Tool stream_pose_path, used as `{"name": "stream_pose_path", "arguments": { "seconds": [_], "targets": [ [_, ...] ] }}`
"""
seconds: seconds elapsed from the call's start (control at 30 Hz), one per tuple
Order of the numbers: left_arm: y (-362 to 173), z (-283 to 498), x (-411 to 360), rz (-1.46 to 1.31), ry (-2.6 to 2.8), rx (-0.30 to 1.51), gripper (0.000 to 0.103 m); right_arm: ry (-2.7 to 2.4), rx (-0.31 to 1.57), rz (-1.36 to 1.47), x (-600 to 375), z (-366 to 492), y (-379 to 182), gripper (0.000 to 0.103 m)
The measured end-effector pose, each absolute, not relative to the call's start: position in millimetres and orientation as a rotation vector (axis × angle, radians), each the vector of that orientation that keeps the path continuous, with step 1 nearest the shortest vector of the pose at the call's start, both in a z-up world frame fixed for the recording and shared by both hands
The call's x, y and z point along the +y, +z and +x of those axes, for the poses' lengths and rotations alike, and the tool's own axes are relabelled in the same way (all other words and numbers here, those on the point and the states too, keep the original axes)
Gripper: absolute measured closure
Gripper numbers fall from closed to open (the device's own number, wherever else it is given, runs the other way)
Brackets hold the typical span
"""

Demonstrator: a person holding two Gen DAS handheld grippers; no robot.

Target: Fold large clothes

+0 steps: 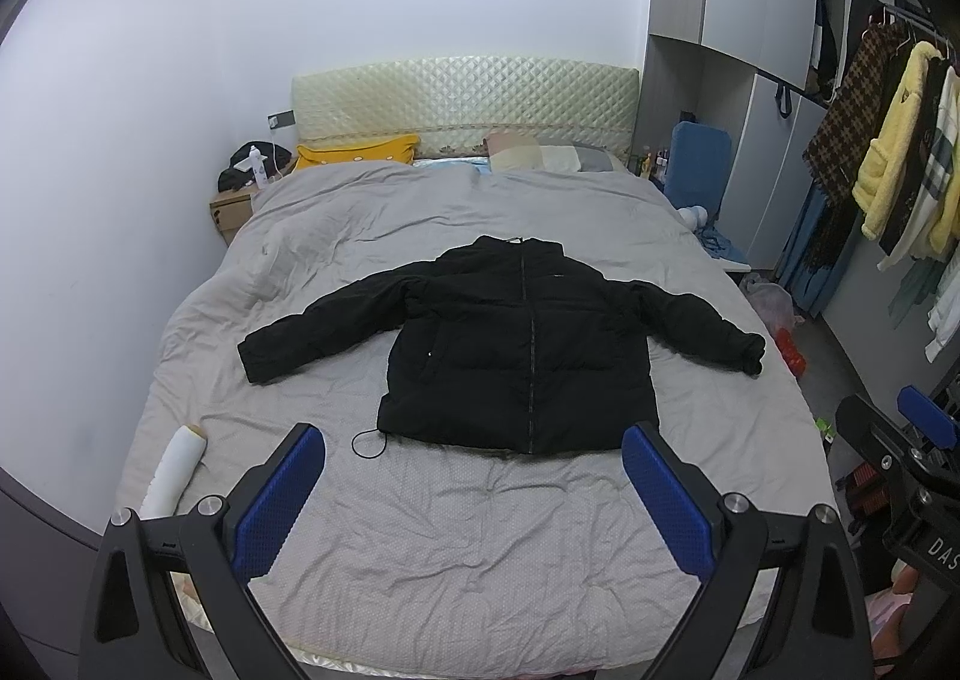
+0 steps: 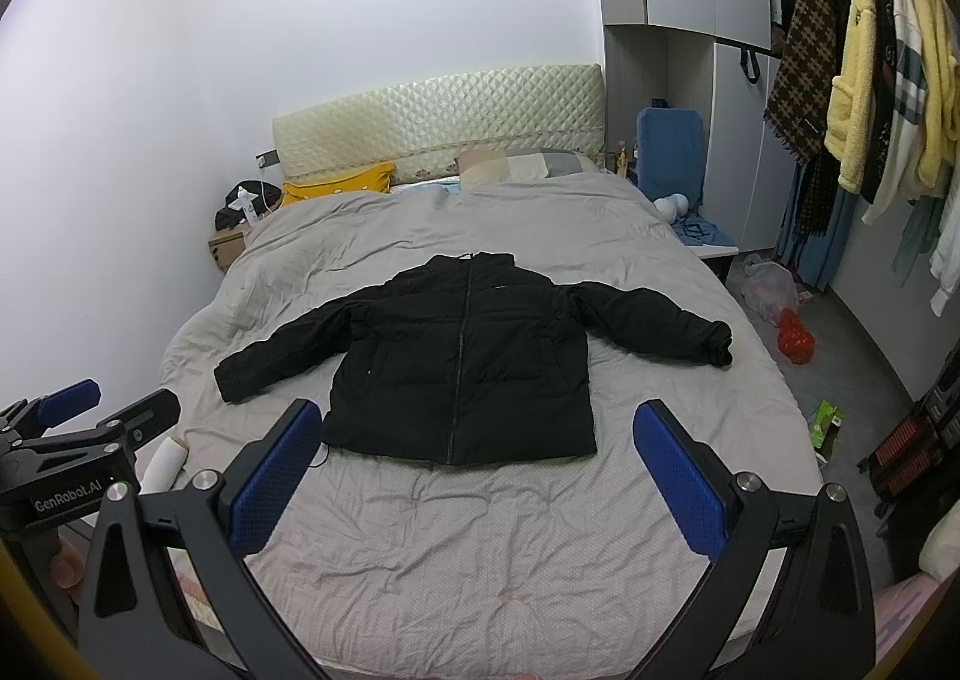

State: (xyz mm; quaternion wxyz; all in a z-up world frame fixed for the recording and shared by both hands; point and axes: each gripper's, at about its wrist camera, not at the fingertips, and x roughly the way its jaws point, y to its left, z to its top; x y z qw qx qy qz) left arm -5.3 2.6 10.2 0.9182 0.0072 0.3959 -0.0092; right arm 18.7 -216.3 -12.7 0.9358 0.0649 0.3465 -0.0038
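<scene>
A wide bed [image 1: 420, 530] under a creased grey quilt fills both views, its padded cream headboard [image 1: 465, 95] against the white wall. A black puffer jacket [image 1: 516, 356] lies flat at the middle of the quilt, front up and zipped, collar toward the headboard, both sleeves spread out and angled toward the foot; a thin black drawcord loops from its hem at the left. Nothing lies between the jacket and either tool. To the right, a clothes rail [image 2: 864, 74] carries a checked scarf, a yellow fleece and pale tops, with tall wardrobe doors [image 1: 774, 152] behind. A yellow pillow [image 1: 354, 149] and a pale one sit at the headboard, and a blue chair [image 2: 669, 152] stands by the bed's right corner. A white roll [image 1: 174, 470] rests on the quilt's left edge, near the foot.

The left gripper [image 1: 474, 467] hovers above the foot of the bed, blue pads spread wide, holding nothing; the right gripper [image 2: 477, 443] is likewise wide apart and empty. Each is seen from the other's camera at the frame edge.

Only the right view shows the floor well: a clear plastic bag [image 2: 771, 284] with reddish contents, a red net bag [image 2: 795, 341] beside it, and a small green carton [image 2: 825, 419].
</scene>
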Motion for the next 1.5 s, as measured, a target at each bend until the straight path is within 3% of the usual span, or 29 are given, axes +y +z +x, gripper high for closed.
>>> {"name": "stream_pose_path", "arguments": {
  "seconds": [1.5],
  "targets": [
    [3.1, 1.1, -25.4, -0.039, -0.02, 0.806, 0.003, 0.06, 0.719, 0.184, -264.3, 20.7, -36.2, 0.0]
  ]
}}
